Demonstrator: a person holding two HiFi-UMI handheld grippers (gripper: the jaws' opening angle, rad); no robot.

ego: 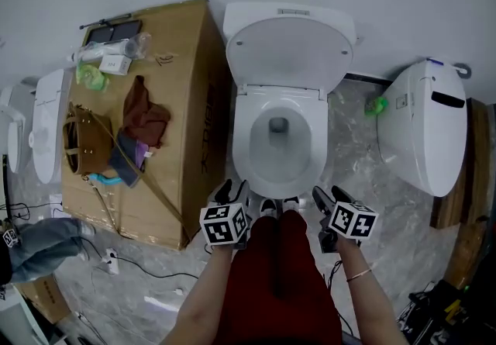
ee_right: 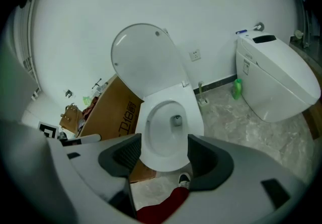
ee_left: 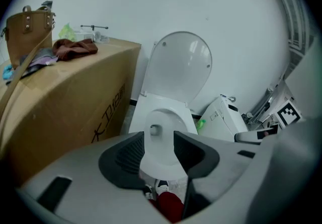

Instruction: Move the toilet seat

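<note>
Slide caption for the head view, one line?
Left tool and right tool, both open, hover before a white toilet with its lid up.

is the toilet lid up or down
Up: the lid stands raised behind the bowl, which lies uncovered in all three views.

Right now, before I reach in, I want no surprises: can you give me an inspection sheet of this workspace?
Surface: marbled floor.
Job's things: toilet seat appears down on the bowl; lid raised against the wall.
Clutter: cardboard box beside the toilet, carrying brown bag and cloth; green bottle on floor.
Grippers: left hand-held gripper open, empty; right hand-held gripper open, empty.
Cables: plug and cable on floor by box.
Surroundings: second toilet at right.
</note>
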